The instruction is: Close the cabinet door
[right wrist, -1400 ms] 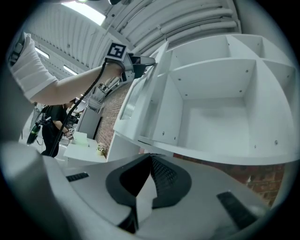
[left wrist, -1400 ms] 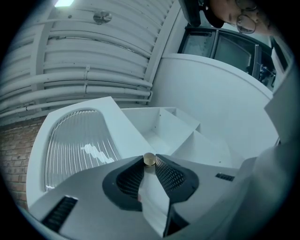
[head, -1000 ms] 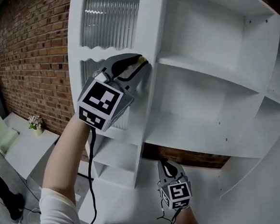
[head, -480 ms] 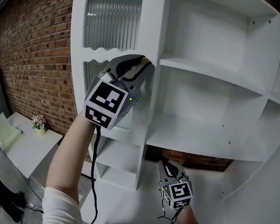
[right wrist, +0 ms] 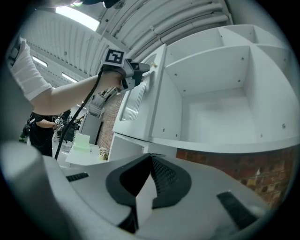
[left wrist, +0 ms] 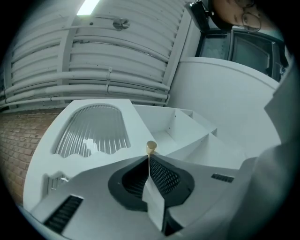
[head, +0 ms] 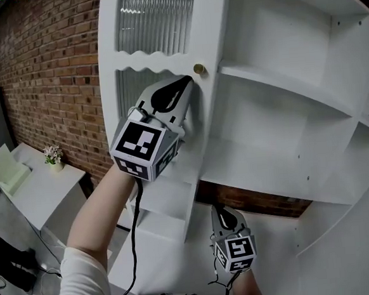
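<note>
the left hand-held gripper (head: pixel 187 81), open at the door knob (head: pixel 198 69) earlier, is now shut, empty, just below it.

White cabinet (head: pixel 365 180), open compartments split by shelf boards (head: pixel 281 88). Left of it, a low white table (head: pixel 48 194) against the brick wall (head: pixel 52 78). On the table: small flower pot (head: pixel 53 156) and, near it, a pale green box (head: pixel 8 171). Grey floor (head: pixel 4 244) below, thin cable (head: pixel 49 265) lying on it.

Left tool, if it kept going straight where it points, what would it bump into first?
Probably the little gold knob on the white cabinet door, sitting just past the shut tips of the left tool. How close is hard to judge.
</note>
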Motion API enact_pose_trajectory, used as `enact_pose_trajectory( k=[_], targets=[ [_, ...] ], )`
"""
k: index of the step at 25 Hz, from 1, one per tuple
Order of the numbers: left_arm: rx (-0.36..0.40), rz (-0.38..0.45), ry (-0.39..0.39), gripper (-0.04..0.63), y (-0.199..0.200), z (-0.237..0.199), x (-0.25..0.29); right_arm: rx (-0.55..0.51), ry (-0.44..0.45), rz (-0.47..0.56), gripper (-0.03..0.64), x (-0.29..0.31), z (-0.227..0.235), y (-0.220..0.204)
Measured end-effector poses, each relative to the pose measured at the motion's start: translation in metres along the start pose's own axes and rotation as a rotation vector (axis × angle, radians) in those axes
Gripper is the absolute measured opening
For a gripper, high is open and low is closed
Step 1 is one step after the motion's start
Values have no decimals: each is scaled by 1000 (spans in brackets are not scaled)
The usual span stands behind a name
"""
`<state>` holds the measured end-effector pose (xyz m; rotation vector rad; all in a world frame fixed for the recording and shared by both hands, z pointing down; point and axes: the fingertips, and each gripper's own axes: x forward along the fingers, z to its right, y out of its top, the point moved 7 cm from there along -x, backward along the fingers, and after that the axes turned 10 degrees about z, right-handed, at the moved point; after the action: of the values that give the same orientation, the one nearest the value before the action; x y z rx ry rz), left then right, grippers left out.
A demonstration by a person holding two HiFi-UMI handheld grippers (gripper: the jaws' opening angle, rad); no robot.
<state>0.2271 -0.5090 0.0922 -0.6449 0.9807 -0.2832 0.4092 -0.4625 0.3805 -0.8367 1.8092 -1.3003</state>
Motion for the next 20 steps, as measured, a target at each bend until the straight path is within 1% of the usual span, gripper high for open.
enact_pose_trajectory(
  k=[3,7,9,10,12,16,20],
  targets=[
    [-22,-18,-2,15,-10,-3,-25,10,-3,-1,8,1,-12,-2],
    [-45,-126,-20,15,-38,-6,-69,18,5,37,8,5,-34,-2],
    [-74,-180,-27,9,-51,-8,-93,14,2,67,8,6,-47,2],
    [-93,-194,-30,9,-57,-8,-104,9,-3,80,8,7,-53,4],
    [-123,-200,-40,9,-65,-8,-125,6,-15,97,8,8,-63,8],
    [-166,-224,-54,9,-79,-4,-166,43,-33,137,6,9,-80,13],
    [-241,-266,-40,9,-96,3,-207,53,-62,132,6,10,-96,13]
  ],
)
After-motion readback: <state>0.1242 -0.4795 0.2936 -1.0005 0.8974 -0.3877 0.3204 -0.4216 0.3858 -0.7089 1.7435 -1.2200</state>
